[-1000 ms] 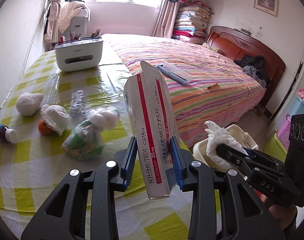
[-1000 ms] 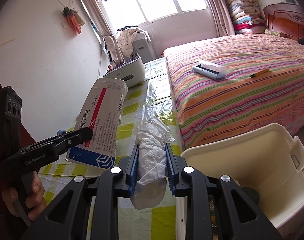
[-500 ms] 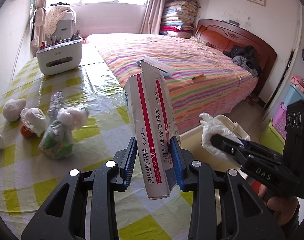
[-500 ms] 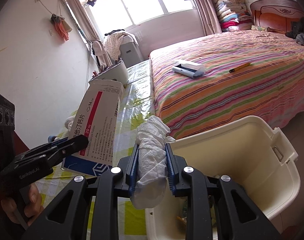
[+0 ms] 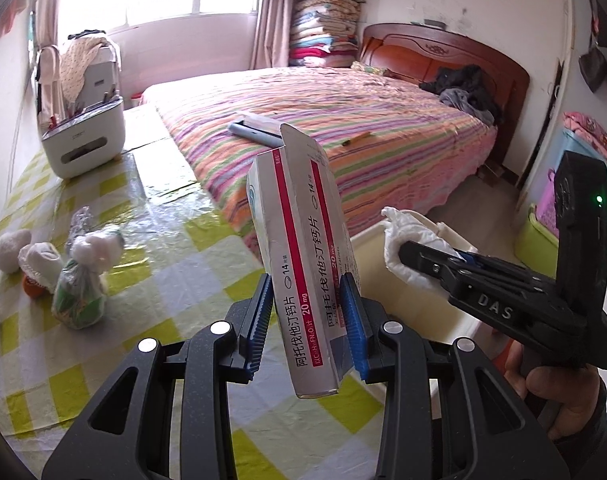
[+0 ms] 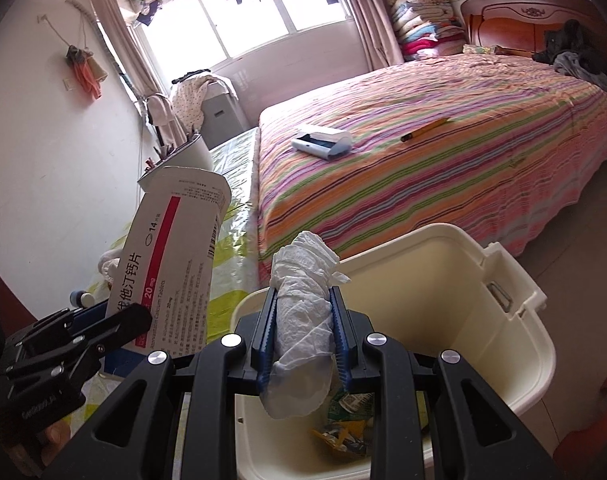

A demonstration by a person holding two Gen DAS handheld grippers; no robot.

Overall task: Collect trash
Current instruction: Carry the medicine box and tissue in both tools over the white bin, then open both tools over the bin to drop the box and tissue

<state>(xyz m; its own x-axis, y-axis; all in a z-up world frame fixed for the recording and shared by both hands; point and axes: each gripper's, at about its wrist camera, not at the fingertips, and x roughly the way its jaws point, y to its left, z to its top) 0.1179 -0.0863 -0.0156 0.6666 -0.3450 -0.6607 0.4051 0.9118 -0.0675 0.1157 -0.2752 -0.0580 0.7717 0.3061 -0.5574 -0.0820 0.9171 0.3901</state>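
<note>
Tongs on the right (image 6: 302, 332) are pinching a crumpled white tissue wad (image 6: 303, 312) between their blue pads, and they hang over the open cream trash bin (image 6: 515, 344). Inside the bin, at the bottom, lie a few crumpled wrappers (image 6: 347, 432), yellow and green; its walls are otherwise bare cream plastic. From the left wrist view the same wad (image 5: 407, 244) shows at the tip of the right tongs, above the bin's rim (image 5: 367, 264).

Left tongs (image 5: 306, 312) are clamped on a white medicine box with a red stripe (image 5: 303, 264), held upright and tilted, its top flap open. The box hangs above the counter's edge, just beside the bin.

On the counter (image 5: 175, 280), covered with a yellow-and-white checked cloth, more trash lies well apart from the bin: a knotted plastic bag with green contents (image 5: 81, 296), white crumpled wads (image 5: 21, 252) and a clear wrapper (image 5: 79, 220). A white storage box (image 5: 83, 144) at the far end of the counter holds pens or similar sticks in its top; what they are cannot be told.
</note>
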